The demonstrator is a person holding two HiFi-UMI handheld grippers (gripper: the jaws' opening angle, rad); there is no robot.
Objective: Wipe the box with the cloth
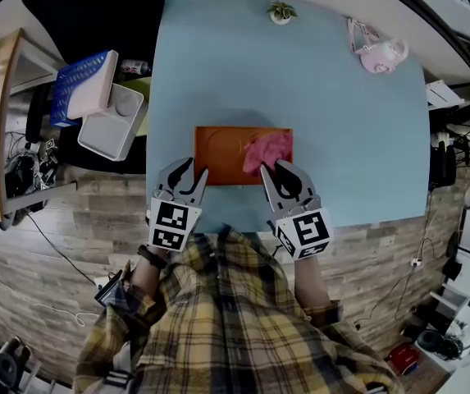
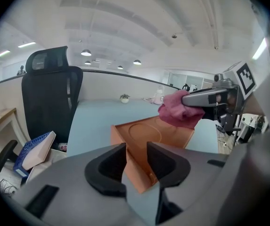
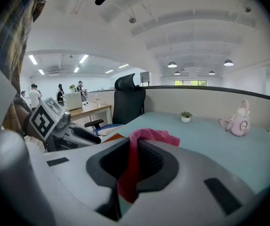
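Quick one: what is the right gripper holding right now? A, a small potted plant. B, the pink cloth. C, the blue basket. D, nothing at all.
B: the right gripper view shows the pink cloth pinched between the jaws of the right gripper, and the head view shows it bunched over the right part of the orange box.

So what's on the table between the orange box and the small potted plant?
Nothing: in the head view, bare blue table runs from the box to the potted plant.
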